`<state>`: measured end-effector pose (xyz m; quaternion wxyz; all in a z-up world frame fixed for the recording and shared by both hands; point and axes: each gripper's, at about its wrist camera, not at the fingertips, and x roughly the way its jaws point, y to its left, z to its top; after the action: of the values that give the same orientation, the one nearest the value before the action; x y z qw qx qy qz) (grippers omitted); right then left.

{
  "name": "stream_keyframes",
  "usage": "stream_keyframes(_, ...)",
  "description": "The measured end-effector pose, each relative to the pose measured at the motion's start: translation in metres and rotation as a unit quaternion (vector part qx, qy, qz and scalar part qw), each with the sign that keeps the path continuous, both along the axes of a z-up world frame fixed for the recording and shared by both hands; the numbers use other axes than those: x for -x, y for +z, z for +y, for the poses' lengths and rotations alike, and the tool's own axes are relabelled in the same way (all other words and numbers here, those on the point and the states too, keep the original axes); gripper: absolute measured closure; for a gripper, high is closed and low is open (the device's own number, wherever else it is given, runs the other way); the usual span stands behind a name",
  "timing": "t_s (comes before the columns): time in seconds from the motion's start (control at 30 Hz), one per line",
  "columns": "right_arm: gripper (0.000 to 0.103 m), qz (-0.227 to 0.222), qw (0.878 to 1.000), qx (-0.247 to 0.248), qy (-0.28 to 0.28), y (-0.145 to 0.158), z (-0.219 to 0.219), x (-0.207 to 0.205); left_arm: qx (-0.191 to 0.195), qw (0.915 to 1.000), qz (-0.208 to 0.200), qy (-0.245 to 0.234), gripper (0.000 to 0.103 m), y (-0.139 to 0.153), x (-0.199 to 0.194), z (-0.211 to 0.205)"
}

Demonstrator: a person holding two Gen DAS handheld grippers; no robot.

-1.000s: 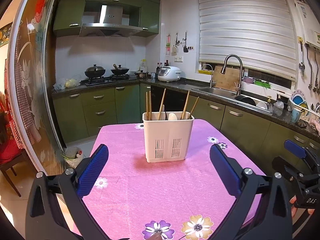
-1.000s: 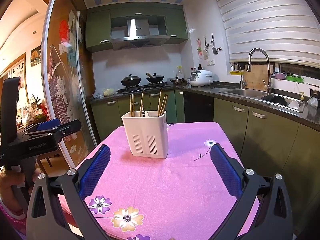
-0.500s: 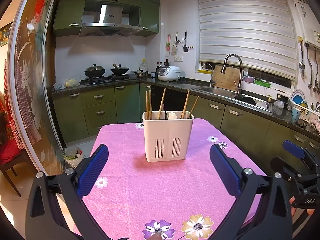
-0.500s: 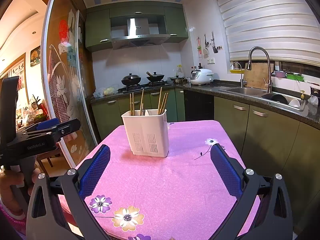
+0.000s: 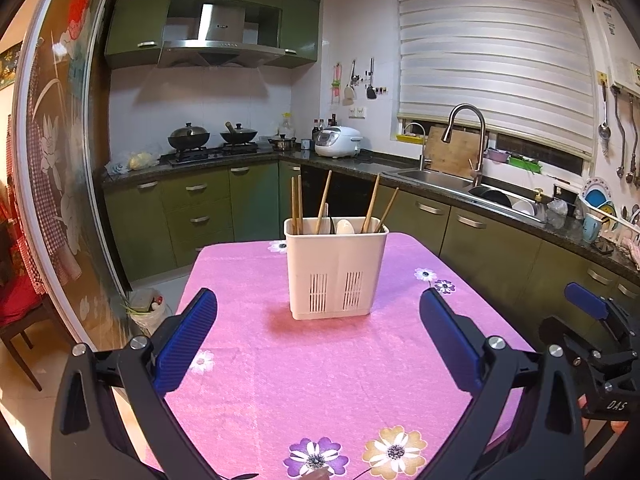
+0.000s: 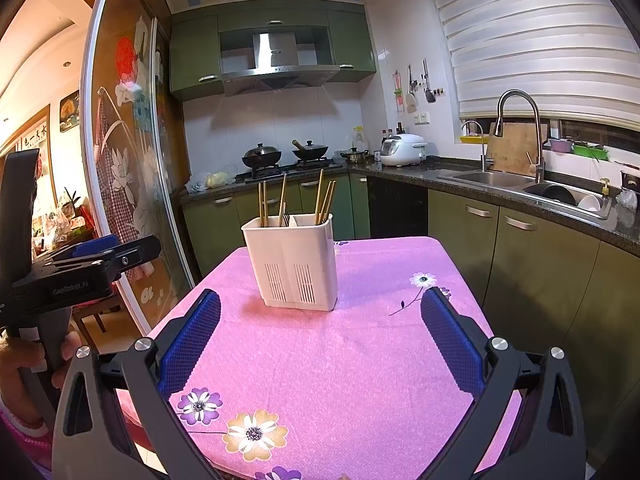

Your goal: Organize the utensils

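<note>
Nothing has shifted much since a second ago: both tongs stay spread wide and empty over the pink floral tablecloth [image 5: 320, 380]. Only the right wrist view shows a hand [image 6: 16, 368] gripping the left gripper [image 5: 318, 316]; the left view catches the right gripper [image 6: 320, 312] at its edge. Mid-table stands the white utensil holder [image 5: 335, 268], with wooden chopsticks [image 5: 296, 204] and a white spoon [image 5: 343, 226] upright inside.

Your view of the utensil holder [image 5: 336, 270] hides the lower ends of the chopsticks [image 5: 323, 208] behind its wall. A white spoon [image 5: 343, 227] barely clears the rim. The fork [image 6: 285, 216] is too small to make out clearly. Your hand [image 6: 24, 364] is cropped at the right wrist view's edge.
</note>
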<state>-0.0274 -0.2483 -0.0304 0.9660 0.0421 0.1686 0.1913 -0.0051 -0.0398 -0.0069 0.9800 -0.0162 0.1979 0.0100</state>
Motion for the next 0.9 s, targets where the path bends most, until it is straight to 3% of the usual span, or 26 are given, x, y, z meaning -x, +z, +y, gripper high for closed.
stream_keyframes(0.33,0.004,0.005,1.0,0.0,0.0,-0.0035,0.001,-0.0016,-0.012,0.9996,-0.007,0.024,0.007,-0.0013,0.0004,0.0016)
stream_keyframes(0.9,0.004,0.005,1.0,-0.001,-0.001,-0.0053,-0.0003,-0.0031,-0.02,0.9995,-0.008,0.025,0.007,-0.0026,-0.0006,0.0064)
